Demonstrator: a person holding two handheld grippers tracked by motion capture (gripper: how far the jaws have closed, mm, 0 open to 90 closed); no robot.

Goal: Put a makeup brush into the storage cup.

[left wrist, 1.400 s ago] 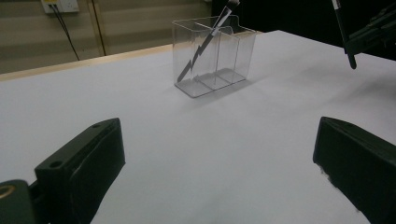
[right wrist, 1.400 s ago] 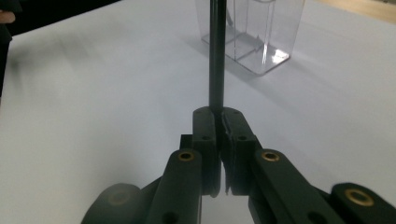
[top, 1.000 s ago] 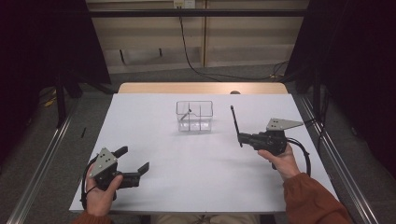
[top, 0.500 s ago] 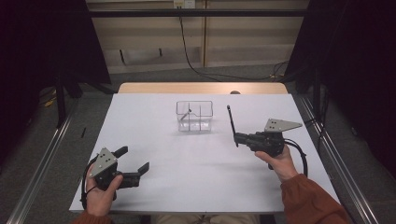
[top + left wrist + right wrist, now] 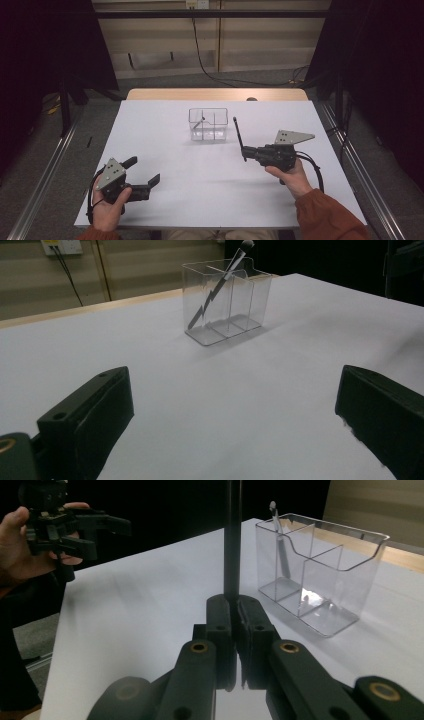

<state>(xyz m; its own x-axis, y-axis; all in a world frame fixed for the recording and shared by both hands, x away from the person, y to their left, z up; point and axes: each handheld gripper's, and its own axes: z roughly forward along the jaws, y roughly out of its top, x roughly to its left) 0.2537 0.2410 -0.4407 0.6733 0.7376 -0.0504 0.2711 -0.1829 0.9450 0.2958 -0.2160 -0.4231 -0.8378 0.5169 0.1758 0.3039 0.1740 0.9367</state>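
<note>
Item 1, nearest you: your left gripper point(image 5: 145, 182), held low over the near left part of the table point(image 5: 165, 150). Its fingers point(image 5: 90, 415) are spread wide with nothing between them; in the left gripper view they frame bare white table, with the organizer farther off.

Item 2: your right gripper point(image 5: 246, 151), held over the right half of the table, its grey three-cornered plate on top and its cable trailing back toward your sleeve. Its fingers point(image 5: 220, 625) are pressed together on a thin black stick point(image 5: 238, 132), pinching it at its lower end. The stick rises from the fingers and, in the high view, leans away from you toward the organizer's right side. Its upper end runs out of the right gripper view, so you cannot tell what tip it carries from there. It is clear of the table surface and not touching the organizer.

Item 3, mid-table: a clear plastic organizer point(image 5: 208, 125), standing upright, divided into compartments. It stands just beyond and to the left of the held stick.

Item 4, inside the organizer: one slim grey tool point(image 5: 222, 282), leaning at a slant, its lower end on the floor of the left compartment as the high view shows it, its rounded head above the rim.

Item 5, farthest: the bare wooden strip point(image 5: 215, 94) along the table's far edge, and a black cable point(image 5: 200, 47) hanging down the wall behind it.
</note>
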